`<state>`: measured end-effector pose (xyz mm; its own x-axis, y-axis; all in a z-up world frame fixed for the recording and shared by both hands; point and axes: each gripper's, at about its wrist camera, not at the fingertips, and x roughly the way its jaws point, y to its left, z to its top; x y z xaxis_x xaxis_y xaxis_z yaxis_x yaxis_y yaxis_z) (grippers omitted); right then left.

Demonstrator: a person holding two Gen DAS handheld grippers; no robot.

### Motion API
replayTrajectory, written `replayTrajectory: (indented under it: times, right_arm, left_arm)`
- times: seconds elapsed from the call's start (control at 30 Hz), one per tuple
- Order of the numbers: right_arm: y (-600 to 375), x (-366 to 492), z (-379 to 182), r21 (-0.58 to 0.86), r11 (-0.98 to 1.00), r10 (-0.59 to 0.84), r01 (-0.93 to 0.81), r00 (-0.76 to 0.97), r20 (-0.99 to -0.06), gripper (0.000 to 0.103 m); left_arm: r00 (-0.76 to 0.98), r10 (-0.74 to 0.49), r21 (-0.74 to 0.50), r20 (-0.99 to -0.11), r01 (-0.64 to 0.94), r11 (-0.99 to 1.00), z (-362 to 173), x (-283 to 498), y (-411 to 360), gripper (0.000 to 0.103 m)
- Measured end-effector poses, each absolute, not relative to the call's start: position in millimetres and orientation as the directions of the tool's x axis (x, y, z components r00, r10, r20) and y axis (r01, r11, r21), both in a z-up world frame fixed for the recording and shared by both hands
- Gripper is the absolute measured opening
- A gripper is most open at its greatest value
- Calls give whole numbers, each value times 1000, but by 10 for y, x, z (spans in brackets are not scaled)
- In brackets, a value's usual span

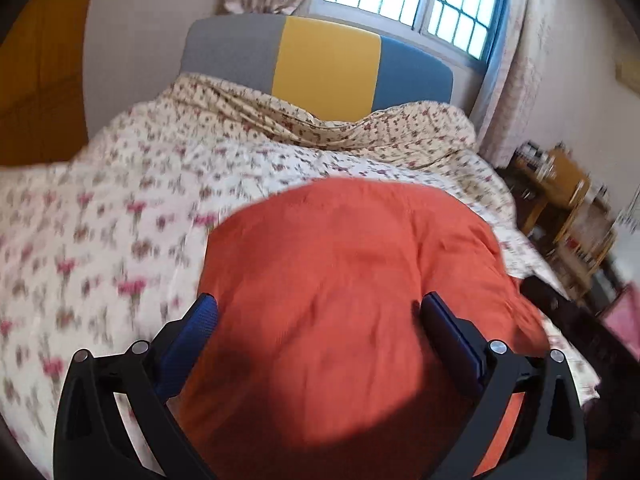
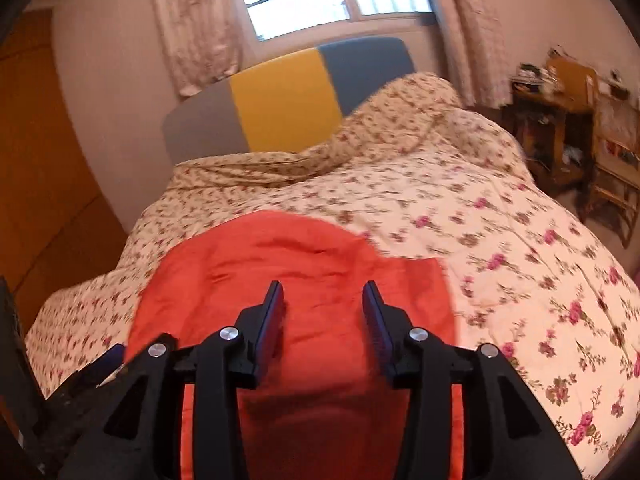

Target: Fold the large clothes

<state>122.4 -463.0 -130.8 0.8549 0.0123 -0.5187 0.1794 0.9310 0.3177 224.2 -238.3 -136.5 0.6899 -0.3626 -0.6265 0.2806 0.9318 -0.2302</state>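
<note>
Orange garment lies spread on the floral quilt near the foot edge of the bed, well short of the headboard; its far edge looks already doubled over, so I judge one fold is laid and the next is being set up. Left hand-held gripper hovers over the cloth with jaws released wide and nothing between the pads; right hand-held gripper also stands parted above the garment, gripping nothing. Next move likely calls for both to drop onto a near hem and pinch it cleanly without catching the quilt beneath.
</note>
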Motion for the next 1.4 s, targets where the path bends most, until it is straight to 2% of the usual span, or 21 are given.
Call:
replayTrajectory:
  times: [0.1,0.3,0.43,0.7,0.8,0.87,1.17,1.4]
  right_arm:
    - [-4548,1347,-1449,277,941,-9,194,832,-554,41]
    - [-4605,1365,-1775,301,928,-31,220,850,-526,41]
    - [-4603,1403,-1850,290,925,-59,243,850,-523,41]
    - [-4590,1376,-1803,279,930,-60,238,849,-526,45]
    - [-4588,1332,-1745,269,931,-70,245,845,-531,53]
    - [-4583,1277,-1689,260,929,-89,263,841,-533,64]
    - [-4573,950,-1569,297,916,-75,271,840,-537,76]
    - [-4756,754,-1615,341,893,-41,294,808,-588,89]
  left_arm:
    - [697,-372,-229,-614,294,928,-1369,2203,-2355,100]
    - [681,-382,-223,-624,314,923,-1487,2238,-2431,100]
    - [710,-350,-165,-611,318,934,-1547,2194,-2524,100]
    - [708,-374,-191,-599,327,925,-1593,2214,-2484,100]
    - [687,-407,-237,-602,333,913,-1536,2162,-2371,100]
    - [669,-426,-264,-609,335,904,-1515,2132,-2298,100]
    - [632,-449,-293,-631,342,893,-1401,2041,-2022,100]
    - [576,-483,-318,-659,369,873,-1425,2022,-1791,100]
